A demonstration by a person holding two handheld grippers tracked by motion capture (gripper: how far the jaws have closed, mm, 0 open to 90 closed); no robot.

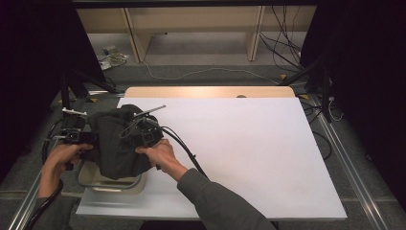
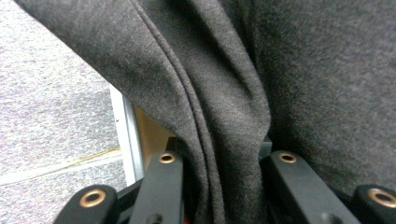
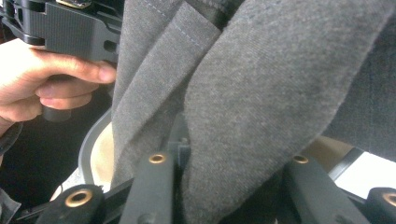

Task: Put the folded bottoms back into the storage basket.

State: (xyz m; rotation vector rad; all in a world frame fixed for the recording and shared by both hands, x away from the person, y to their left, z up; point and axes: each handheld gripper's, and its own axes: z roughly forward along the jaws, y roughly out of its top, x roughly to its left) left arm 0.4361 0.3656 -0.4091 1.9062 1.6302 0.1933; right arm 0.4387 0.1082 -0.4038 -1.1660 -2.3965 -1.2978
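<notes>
A dark grey garment [image 1: 115,143] hangs bunched between my two grippers over a beige basket [image 1: 112,184] with a grey rim at the table's front left corner. My left gripper [image 1: 79,138] holds its left side and my right gripper [image 1: 143,134] its right side. In the left gripper view a thick fold of the cloth [image 2: 224,116] fills the gap between the black jaws of the left gripper [image 2: 224,158]. The right gripper [image 3: 226,161] has a flap of the garment [image 3: 243,102] between its jaws, above the basket rim [image 3: 93,144].
The white table top [image 1: 249,143] stretches to the right and back of the basket. A black cable [image 1: 186,148] trails from the right gripper across the table. Grey carpet [image 2: 46,116] lies beyond the table's left edge. A wooden shelf frame [image 1: 191,28] and loose cables stand behind the table.
</notes>
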